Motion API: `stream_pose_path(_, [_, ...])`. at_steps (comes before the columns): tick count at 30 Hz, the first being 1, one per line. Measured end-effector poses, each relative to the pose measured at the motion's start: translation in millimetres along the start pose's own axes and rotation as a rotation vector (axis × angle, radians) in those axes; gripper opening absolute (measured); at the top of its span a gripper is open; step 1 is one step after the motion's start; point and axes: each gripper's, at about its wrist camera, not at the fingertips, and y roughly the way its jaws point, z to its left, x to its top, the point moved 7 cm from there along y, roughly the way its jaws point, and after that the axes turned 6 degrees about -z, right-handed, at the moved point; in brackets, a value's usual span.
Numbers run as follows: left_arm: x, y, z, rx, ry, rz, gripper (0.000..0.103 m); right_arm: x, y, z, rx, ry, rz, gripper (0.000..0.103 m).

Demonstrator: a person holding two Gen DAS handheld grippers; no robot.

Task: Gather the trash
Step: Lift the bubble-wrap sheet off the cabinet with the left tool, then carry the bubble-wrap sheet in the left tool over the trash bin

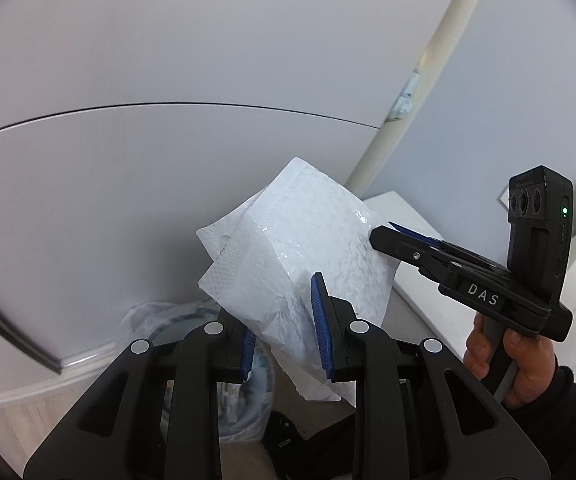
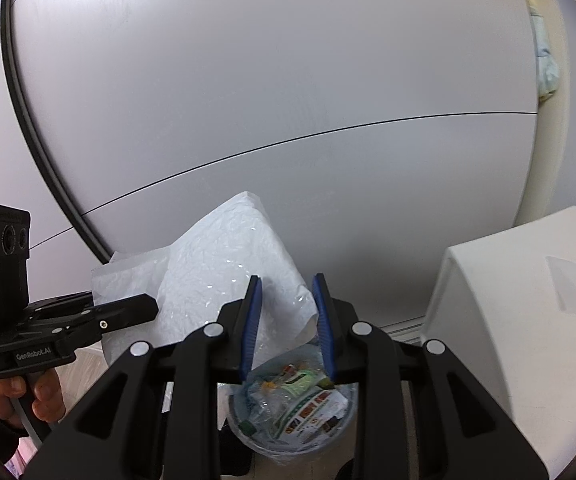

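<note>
Holding one white crinkled plastic bag (image 1: 304, 248) in the air from two sides. Left gripper (image 1: 286, 320) clamped on its lower edge, blue pads (image 1: 320, 320) partly apart with the film pinched between. Right gripper (image 2: 286, 320) gripping the opposite edge at 3 o'clock of the bag, jaws narrowly apart around the plastic. Below, at 6 o'clock, a round trash bin (image 2: 292, 412) lined with clear film, filled with printed wrappers, a green packet and crumpled plastic. At 3 o'clock of the bin, a white box-shaped unit (image 2: 520, 320). Behind everything, pale grey cabinet panels (image 2: 268, 80).
</note>
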Motion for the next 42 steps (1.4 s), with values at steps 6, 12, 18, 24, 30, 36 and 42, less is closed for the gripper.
stream_pose_path(6, [-7.7,-5.1,24.4,0.048,-0.031,0.009,0.023,-14.7,19.5,24.0,0.031,-0.016,0.037,0.026])
stream_pose_path(12, [-16.3,-1.8,45.7,0.083,-0.054,0.029,0.023,-23.8,44.2,29.6,0.052,-0.019,0.073,0.026])
stream_pose_path(18, [-30.8,15.1,62.7,0.107,-0.086,0.072,0.023,-38.2,71.3,26.6,0.058,-0.014,0.126,0.026])
stream_pose_path(24, [-47.9,37.7,75.6,0.117,-0.113,0.117,0.023,-67.4,94.1,27.2,0.055,0.009,0.189,0.026])
stream_pose_path(30, [-71.3,62.5,88.5,0.125,-0.159,0.170,0.023,-92.5,114.8,19.4,0.048,0.023,0.252,0.026])
stream_pose_path(36, [-97.6,76.2,109.9,0.129,-0.179,0.234,0.023,-121.5,135.5,6.6,0.036,0.055,0.322,0.026])
stream_pose_path(42, [-120.3,109.6,127.9,0.133,-0.221,0.299,0.023,-151.7,156.8,-7.0,0.025,0.072,0.399,0.026])
